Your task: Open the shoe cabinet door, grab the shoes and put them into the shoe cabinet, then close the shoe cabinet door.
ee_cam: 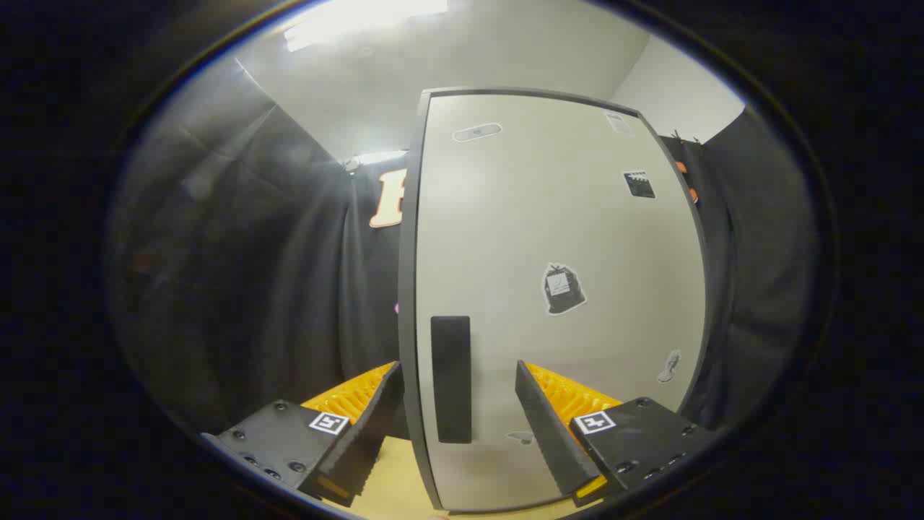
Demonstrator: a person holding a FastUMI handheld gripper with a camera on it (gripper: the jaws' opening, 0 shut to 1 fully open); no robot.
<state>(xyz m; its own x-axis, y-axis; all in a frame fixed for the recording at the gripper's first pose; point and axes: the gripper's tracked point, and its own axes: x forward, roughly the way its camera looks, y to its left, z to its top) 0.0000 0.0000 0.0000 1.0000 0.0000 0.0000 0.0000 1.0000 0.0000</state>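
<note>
- Far left, the black cloth wall hung in folds, with open room between it and the cabinet's left edge.
- Low down on that side, the tool's left finger sat just outside the door's dark left edge, over a strip of pale wooden floor.
- The tool was released, its fingers spread wide and pressing on nothing.
- Right between those fingers stood the black upright handle, fixed to the door close to its left edge; neither finger touched it as far as could be seen.
- The shoe cabinet door was shut, a pale flat panel in a dark frame, standing just ahead of the fingers and taking up most of the room in front.
- Nothing of the cabinet's inside could be seen, so what it held could not be told.
- On the panel sat several stickers: an oval one near the top, a dark bag-shaped one around the middle, a small black square one up towards the right.
- The right finger lay in front of the lower door panel, right of the handle.
- A small pale sticker sat low by the door's right edge.
- Past that right edge, more black cloth hung close by, leaving only a narrow gap there.
- Above, the white ceiling carried a bright light.
</note>
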